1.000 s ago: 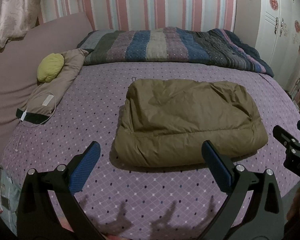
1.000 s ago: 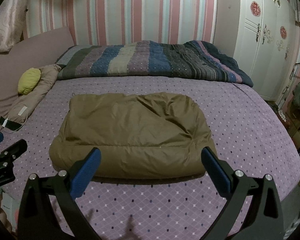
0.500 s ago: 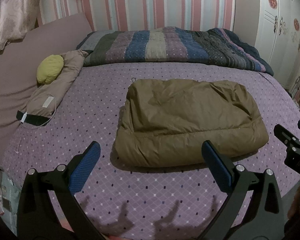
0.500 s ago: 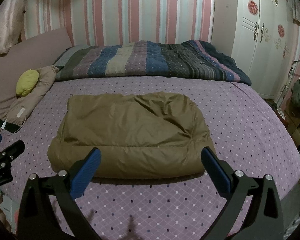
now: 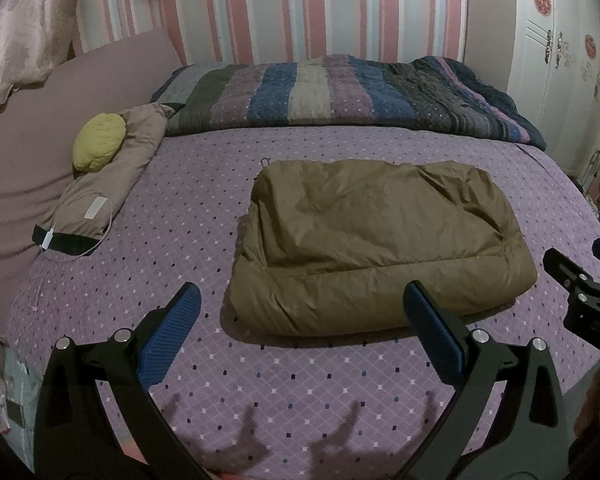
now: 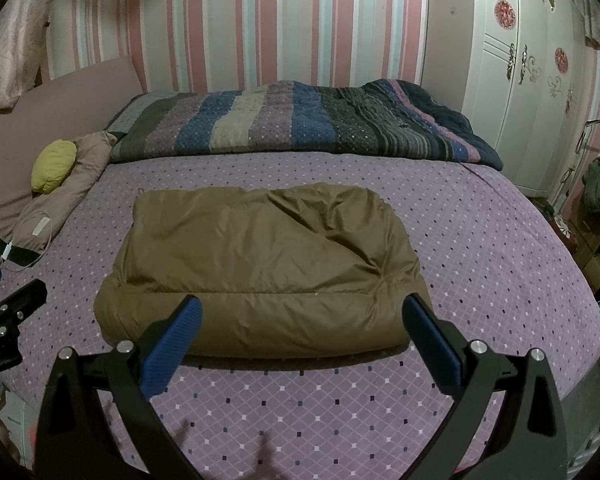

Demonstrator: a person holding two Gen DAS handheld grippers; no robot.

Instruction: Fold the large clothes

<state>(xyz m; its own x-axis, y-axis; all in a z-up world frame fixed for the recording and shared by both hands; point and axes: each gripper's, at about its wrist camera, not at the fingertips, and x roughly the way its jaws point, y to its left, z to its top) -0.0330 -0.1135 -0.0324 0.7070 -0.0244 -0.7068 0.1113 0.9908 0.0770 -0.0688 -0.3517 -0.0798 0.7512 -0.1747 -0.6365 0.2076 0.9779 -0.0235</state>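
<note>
A puffy olive-brown jacket lies folded into a thick rectangle in the middle of the purple dotted bed sheet. My left gripper hovers open over the near part of the bed, short of the jacket's front left corner, holding nothing. My right gripper is open too, just in front of the jacket's near edge and above it. Each gripper shows at the side of the other's view: the right gripper and the left gripper.
A striped quilt is bunched along the far side of the bed. At the left lie a beige pillow with a yellow cushion and a white cable. White wardrobe doors stand at the right.
Both views have drawn back and up a little, so the jacket sits slightly farther away. The jacket has not moved and both grippers stay open.
</note>
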